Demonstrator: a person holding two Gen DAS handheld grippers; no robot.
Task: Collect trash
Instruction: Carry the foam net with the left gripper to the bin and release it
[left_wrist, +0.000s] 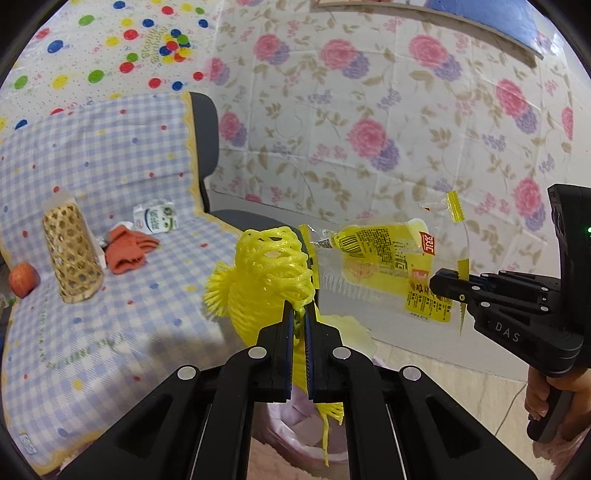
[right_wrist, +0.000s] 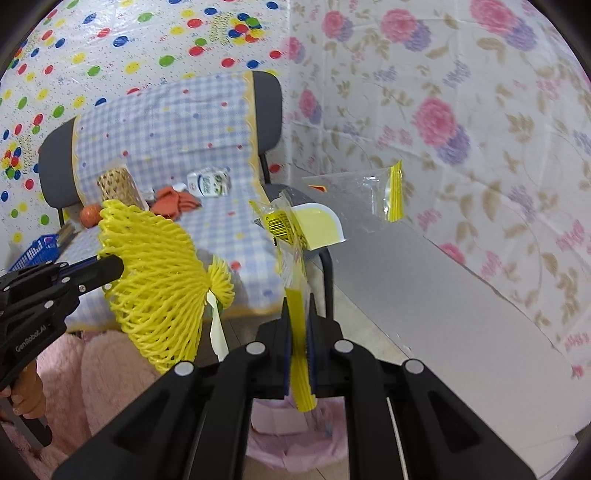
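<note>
1. Left gripper (left_wrist: 300, 314): jaws nearly closed, clamped on a yellow foam net sleeve (left_wrist: 269, 266). The net is pinched at its lower right edge; most of it bulges above and left of the fingertips, with a strand trailing down between the fingers.
2. In the right wrist view the same net (right_wrist: 159, 280) is seen fanned out, held by the left gripper (right_wrist: 110, 269) entering from the left.
3. Right gripper (right_wrist: 299, 317): jaws nearly closed, clamped on a clear-and-yellow plastic wrapper (right_wrist: 295, 236). The yellow crimped edge is pinched between the pads; the rest stands up beyond the fingertips, and a short end hangs below them.
4. In the left wrist view the wrapper (left_wrist: 391, 266) is seen spread to the left of the right gripper (left_wrist: 443, 286), which is held by a hand (left_wrist: 554, 391).
5. A bin with a pink liner (right_wrist: 295, 443) is seen below both grippers; net and wrapper are held above it, not inside.
6. On the checked chair cover (left_wrist: 110, 177) behind: a milk carton (left_wrist: 155, 219), an orange cloth (left_wrist: 129, 251), a woven tube (left_wrist: 72, 254), a red fruit (left_wrist: 24, 278). All are well apart from both grippers.
</note>
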